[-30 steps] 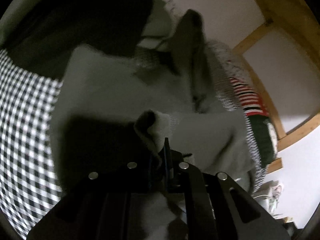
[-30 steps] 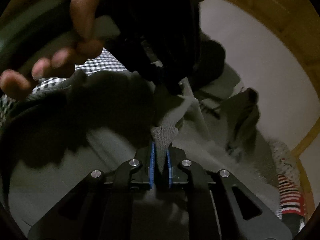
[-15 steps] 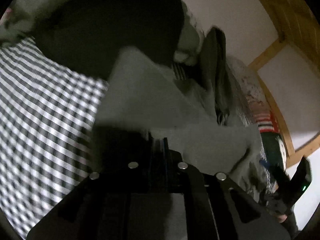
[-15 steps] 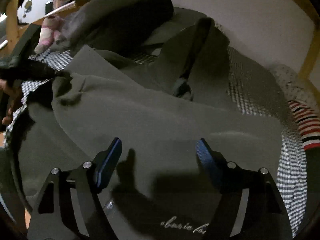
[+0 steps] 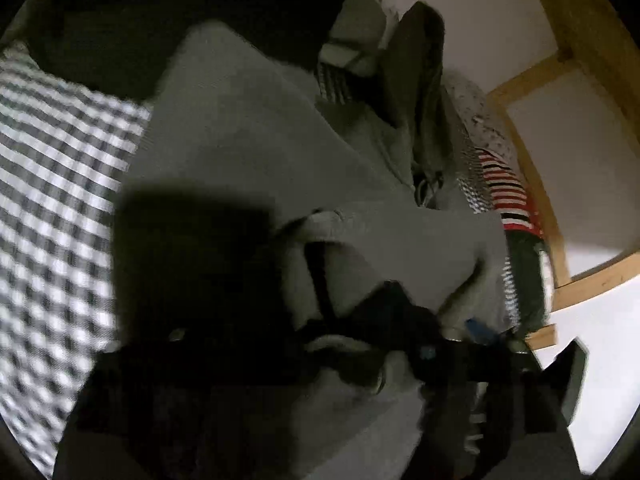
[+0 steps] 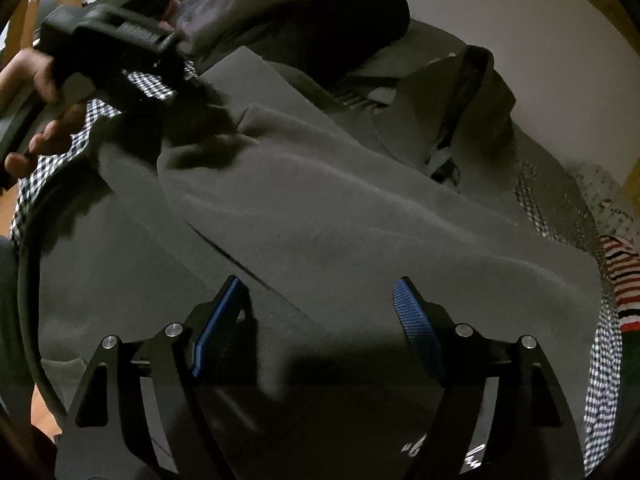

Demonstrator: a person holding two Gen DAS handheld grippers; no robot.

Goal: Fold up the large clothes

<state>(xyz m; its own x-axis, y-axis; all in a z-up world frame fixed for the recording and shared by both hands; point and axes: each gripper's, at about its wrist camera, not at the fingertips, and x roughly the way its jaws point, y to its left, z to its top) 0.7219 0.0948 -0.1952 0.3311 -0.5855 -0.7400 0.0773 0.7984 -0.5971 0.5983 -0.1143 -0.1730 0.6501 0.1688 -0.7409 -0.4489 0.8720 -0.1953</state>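
Sweatshirt (image 6: 320, 208) now lies released on the checked bed (image 5: 60, 184): right tongs (image 6: 320, 320) gape empty; left tongs' grip is unclear.

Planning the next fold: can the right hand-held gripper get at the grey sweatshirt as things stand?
Probably yes. The right hand-held gripper is open just above the grey sweatshirt, with nothing between them.
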